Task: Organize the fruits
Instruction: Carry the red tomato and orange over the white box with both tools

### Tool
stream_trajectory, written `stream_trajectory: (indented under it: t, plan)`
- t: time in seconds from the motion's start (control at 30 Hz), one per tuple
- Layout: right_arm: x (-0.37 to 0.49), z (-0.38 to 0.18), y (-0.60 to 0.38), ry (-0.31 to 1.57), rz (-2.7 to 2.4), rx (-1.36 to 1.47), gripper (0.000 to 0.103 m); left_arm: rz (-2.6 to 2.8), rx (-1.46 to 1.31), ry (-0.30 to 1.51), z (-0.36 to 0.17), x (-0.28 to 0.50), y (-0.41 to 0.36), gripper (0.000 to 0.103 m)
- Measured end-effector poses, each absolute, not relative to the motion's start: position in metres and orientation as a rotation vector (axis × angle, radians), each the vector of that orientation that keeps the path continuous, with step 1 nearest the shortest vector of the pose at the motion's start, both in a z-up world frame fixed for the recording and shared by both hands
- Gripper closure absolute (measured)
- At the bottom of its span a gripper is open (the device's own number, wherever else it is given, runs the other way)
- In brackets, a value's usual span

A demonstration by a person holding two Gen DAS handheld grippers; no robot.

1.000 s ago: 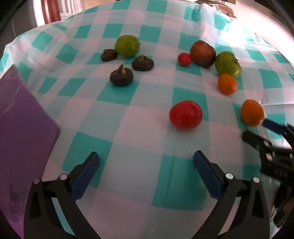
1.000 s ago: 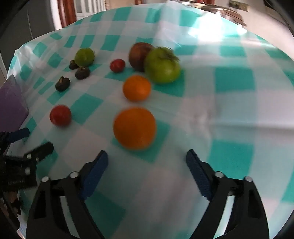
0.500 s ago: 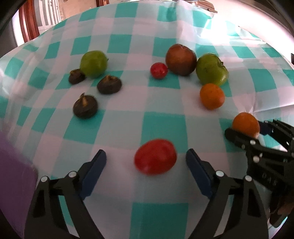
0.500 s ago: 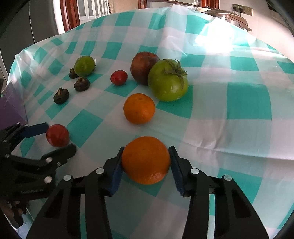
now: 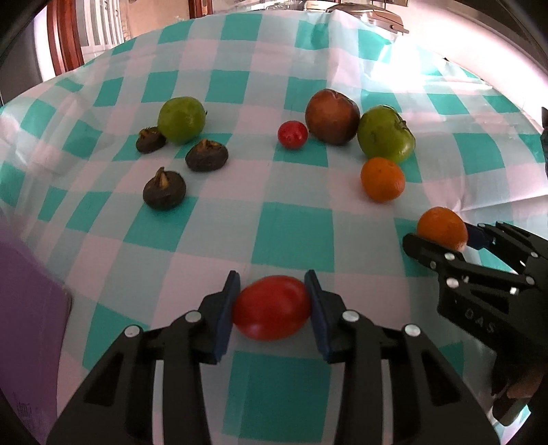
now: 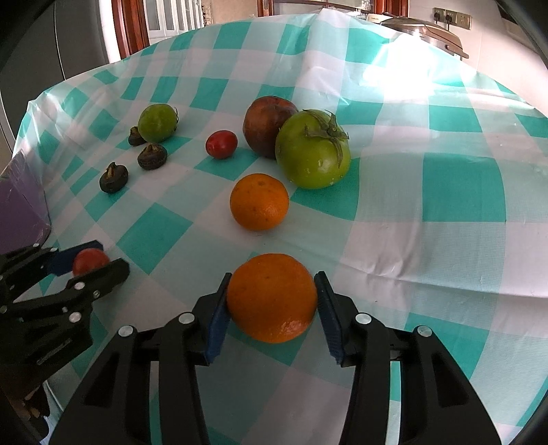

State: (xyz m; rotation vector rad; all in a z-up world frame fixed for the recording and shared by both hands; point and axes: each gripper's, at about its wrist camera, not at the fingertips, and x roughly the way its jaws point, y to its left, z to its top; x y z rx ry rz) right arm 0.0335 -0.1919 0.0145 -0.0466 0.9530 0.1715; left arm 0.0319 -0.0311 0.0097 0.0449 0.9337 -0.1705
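My left gripper point(image 5: 272, 308) is shut on a large red tomato point(image 5: 270, 306) low on the checked tablecloth point(image 5: 294, 236); from the right wrist view the same gripper point(image 6: 89, 263) and tomato point(image 6: 89, 261) sit at the left. My right gripper point(image 6: 272, 301) is shut on an orange point(image 6: 271, 297), its blue pads pressed to both sides; it appears at the right edge point(image 5: 441, 236) holding that orange point(image 5: 441, 228). A second orange point(image 6: 259, 201) lies just beyond it.
Further back lie a green tomato point(image 6: 312, 150), a dark brown-red fruit point(image 6: 265, 125), a small red tomato point(image 6: 221, 144), a green fruit point(image 6: 157, 122) and three dark water chestnuts point(image 6: 113, 178). A purple board point(image 5: 29, 325) lies at the left edge. A pot point(image 6: 428, 32) stands beyond the table.
Both grippers went from open to shut. The left one moved forward over the red tomato and shut on it; the right one shut on the near orange and has stayed put since.
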Motion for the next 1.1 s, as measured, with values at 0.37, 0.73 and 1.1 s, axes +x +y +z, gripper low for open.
stream_trajectory:
  t: [0.37, 0.73, 1.1]
  plan:
    - [-0.003, 0.022, -0.190, 1.037, 0.159, 0.014, 0.059, -0.174, 0.095, 1.002, 0.016, -0.010, -0.013, 0.064]
    - [-0.054, 0.045, -0.167, 1.073, 0.208, 0.077, 0.059, -0.220, 0.121, 1.056, 0.034, -0.059, 0.005, 0.064]
    - [-0.071, 0.089, -0.129, 1.044, 0.247, 0.128, 0.059, -0.241, 0.139, 1.005, 0.096, -0.080, 0.038, 0.064]
